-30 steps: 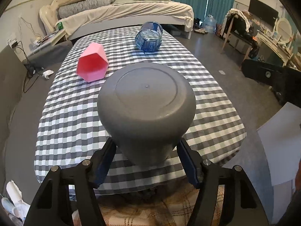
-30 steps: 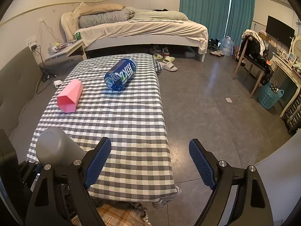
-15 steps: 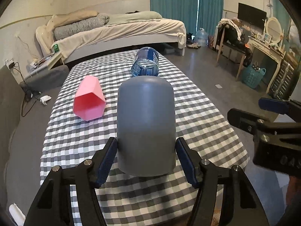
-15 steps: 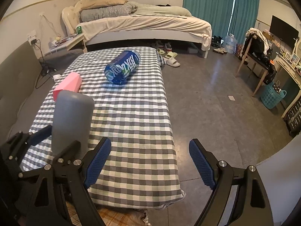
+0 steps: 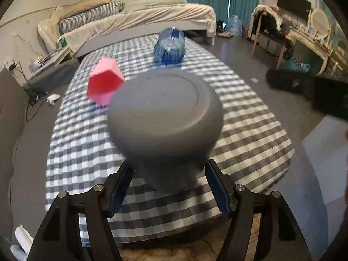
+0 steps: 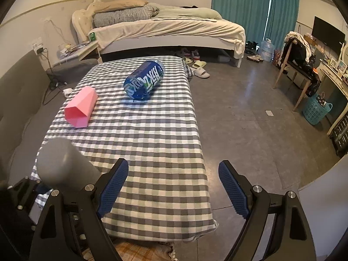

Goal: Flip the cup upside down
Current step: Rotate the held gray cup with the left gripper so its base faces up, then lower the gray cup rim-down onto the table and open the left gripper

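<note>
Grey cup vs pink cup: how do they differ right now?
Grey cup is clamped between the left gripper fingers, above the checked tablecloth; pink cup lies free on that cloth. Grey cup is round and smooth-sided; pink cup is faceted. Grey cup's flat base faces the left wrist camera, motion-blurred; pink cup looks still. Shared: neither stands upright.
</note>
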`<state>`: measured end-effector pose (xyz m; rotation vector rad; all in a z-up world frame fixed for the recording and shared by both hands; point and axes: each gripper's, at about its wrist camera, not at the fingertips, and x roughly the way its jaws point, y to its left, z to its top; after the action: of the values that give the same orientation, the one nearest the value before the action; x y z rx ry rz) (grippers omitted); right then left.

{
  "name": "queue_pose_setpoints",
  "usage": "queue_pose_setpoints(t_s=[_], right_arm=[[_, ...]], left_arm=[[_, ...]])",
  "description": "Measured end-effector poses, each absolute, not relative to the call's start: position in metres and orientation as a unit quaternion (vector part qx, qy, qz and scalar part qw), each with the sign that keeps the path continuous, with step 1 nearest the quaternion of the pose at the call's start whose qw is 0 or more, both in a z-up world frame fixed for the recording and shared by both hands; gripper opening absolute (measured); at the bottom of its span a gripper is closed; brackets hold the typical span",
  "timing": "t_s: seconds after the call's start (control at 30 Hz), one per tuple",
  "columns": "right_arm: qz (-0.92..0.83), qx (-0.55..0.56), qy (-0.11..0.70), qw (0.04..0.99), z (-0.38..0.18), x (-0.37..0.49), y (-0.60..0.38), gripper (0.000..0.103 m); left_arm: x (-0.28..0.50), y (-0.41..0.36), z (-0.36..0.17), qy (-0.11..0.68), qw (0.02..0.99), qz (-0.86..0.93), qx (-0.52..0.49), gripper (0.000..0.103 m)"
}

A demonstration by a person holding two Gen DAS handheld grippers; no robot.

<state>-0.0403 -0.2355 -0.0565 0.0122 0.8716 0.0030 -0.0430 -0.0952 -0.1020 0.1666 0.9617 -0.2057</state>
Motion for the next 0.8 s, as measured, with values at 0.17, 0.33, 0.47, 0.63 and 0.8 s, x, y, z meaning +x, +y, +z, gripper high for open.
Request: queue_pose_setpoints(t_s=[0.17,0.33,0.47,0.63,0.8], right_arm=[[-0.003,0.010,0.423,0.906,-0.056,-0.042,-0.238,0.085],[-0.003,0.009,0.425,0.905,-0.058,-0.041,-0.237,0.085],[-0.002,0.007,0.429,0.903,-0.062,-0.039,-0.236,0.085],[-0.004,0.007,0.437,0.899,-0.070,-0.034,-0.238,0.085],[-0.008,0.006,0.446,0.895,-0.080,-0.028,-0.240,0.085]], left_arm=[[-0.031,-0.094,-0.113,0.474,0.874,-0.092,0.050,0.073],[-0.024,-0.090,-0.112,0.468,0.878,-0.098,0.031,0.072],[-0.014,-0.088,-0.112,0.462,0.881,-0.095,0.021,0.071],[0.009,-0.090,-0.114,0.456,0.886,-0.088,0.024,0.071],[0.033,-0.093,-0.117,0.448,0.890,-0.085,0.027,0.072]])
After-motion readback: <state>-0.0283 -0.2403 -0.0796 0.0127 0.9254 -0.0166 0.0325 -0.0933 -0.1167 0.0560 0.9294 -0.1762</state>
